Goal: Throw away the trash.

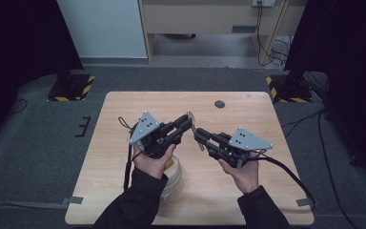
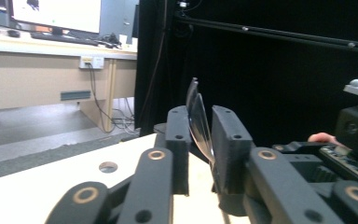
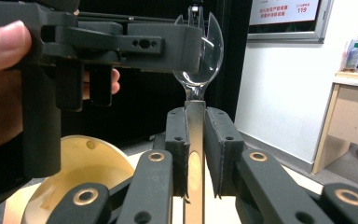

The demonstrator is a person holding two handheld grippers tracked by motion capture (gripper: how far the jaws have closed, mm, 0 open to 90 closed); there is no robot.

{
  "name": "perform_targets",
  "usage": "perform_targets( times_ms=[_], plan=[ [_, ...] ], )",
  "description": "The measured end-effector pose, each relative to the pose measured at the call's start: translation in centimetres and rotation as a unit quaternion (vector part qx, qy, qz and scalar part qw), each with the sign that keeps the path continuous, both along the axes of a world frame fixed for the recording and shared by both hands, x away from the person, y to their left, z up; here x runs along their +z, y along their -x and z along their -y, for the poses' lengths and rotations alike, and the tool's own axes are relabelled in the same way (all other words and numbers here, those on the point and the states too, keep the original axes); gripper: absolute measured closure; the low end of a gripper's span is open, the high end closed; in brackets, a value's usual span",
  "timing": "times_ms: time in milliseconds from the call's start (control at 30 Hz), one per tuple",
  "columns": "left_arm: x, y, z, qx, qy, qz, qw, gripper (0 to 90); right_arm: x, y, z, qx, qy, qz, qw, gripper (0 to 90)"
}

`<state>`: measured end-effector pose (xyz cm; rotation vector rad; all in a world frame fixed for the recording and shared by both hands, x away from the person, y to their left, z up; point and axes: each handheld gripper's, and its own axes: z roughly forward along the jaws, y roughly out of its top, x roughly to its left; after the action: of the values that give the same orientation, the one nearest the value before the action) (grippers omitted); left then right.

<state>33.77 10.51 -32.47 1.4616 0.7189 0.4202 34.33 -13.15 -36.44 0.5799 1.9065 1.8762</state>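
Observation:
A clear plastic spoon [image 1: 191, 117] is held in the air above the middle of the wooden table [image 1: 248, 114], between both grippers. My right gripper [image 1: 199, 135] is shut on its flat handle [image 3: 195, 140], which stands upright between the jaws. My left gripper [image 1: 187, 122] comes in from the left, and its jaws are closed on the two faces of the spoon's bowl [image 2: 199, 121]. In the right gripper view the left gripper [image 3: 186, 46] covers most of that bowl [image 3: 212, 56]. A cream round bowl [image 1: 174, 176] sits on the table under the left hand.
A small dark round hole [image 1: 219, 104] marks the table's far side. Stand bases with yellow-black stripes [image 1: 71, 86] [image 1: 286, 88] sit on the floor beyond the far corners. A wooden desk [image 1: 209, 19] stands behind. Cables trail from both grippers.

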Motion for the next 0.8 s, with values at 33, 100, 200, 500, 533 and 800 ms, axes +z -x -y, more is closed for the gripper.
perform_targets(
  times_ms=[33,100,200,500,533,800],
  plan=[
    [0.0,0.1,0.0,-0.003,-0.003,-0.001,1.0000,83.3,0.0,0.0,0.0,0.000,0.001,-0.001,1.0000,83.9],
    [0.0,0.1,0.0,-0.012,-0.004,-0.005,0.9999,86.1,0.0,0.1,0.0,0.001,-0.002,0.002,1.0000,85.3],
    [0.0,0.1,0.1,-0.018,-0.004,-0.002,0.9998,86.8,0.1,0.1,0.1,0.003,-0.004,0.001,1.0000,83.8],
    [0.6,0.6,-0.5,-0.023,0.005,0.018,0.9996,86.8,0.5,0.0,1.4,-0.012,-0.007,0.003,0.9999,77.6],
    [0.7,0.7,-0.6,-0.023,0.005,0.021,0.9995,86.8,0.4,-0.1,1.7,-0.016,-0.016,-0.003,0.9997,76.8],
    [2.1,1.6,-2.6,-0.018,0.013,0.045,0.9987,86.6,-2.1,-1.1,4.7,-0.070,0.013,-0.049,0.9963,68.1]
  ],
)
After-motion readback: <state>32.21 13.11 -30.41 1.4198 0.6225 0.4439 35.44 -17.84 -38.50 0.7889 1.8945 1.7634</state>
